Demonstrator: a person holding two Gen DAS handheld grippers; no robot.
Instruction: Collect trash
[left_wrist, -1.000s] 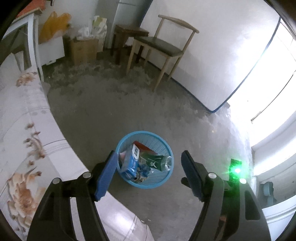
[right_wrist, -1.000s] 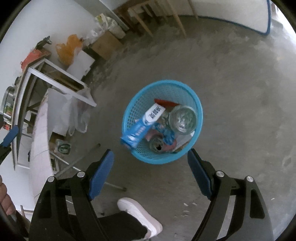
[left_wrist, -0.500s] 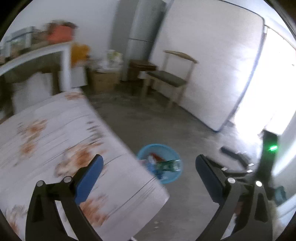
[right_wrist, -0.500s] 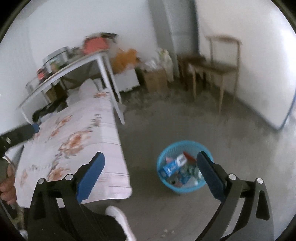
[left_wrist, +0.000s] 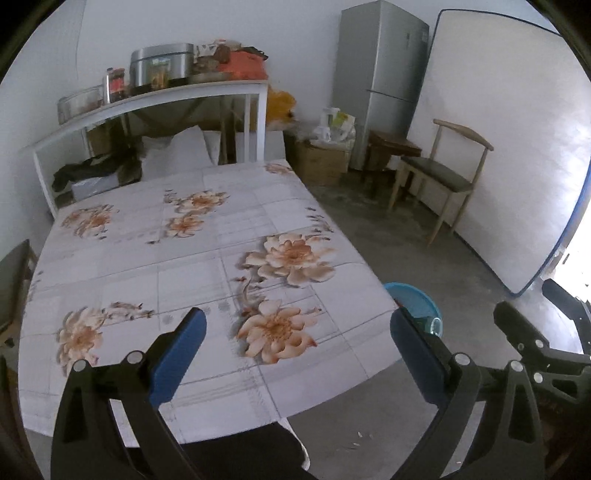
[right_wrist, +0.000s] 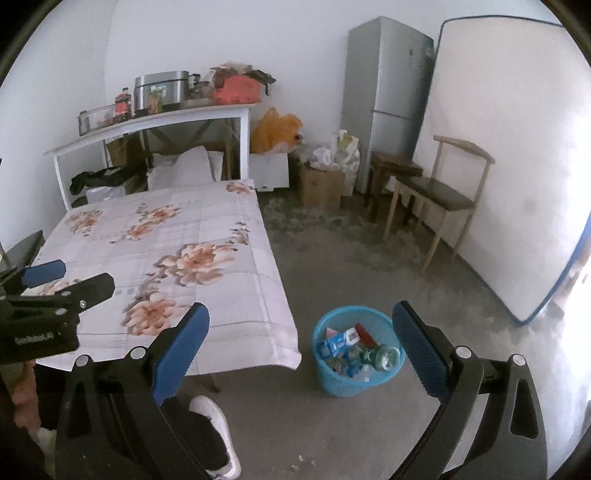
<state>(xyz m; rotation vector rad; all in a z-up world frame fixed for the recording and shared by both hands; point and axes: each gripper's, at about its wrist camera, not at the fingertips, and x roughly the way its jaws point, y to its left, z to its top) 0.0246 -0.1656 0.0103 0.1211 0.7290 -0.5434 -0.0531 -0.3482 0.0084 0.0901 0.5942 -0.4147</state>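
A table (right_wrist: 236, 280) under a flowered cloth (right_wrist: 192, 258) stands on the concrete floor (right_wrist: 369, 266), with a trash-filled blue basket (right_wrist: 334, 386) just beside it.

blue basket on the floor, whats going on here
A person is collecting trash with a two-finger gripper in each hand. The blue basket stands on the concrete floor beside the corner of the table with the flowered cloth, and it holds cans and wrappers. The left gripper and the right gripper are both open and empty, held above the table edge and the basket. No trash shows on the cloth.
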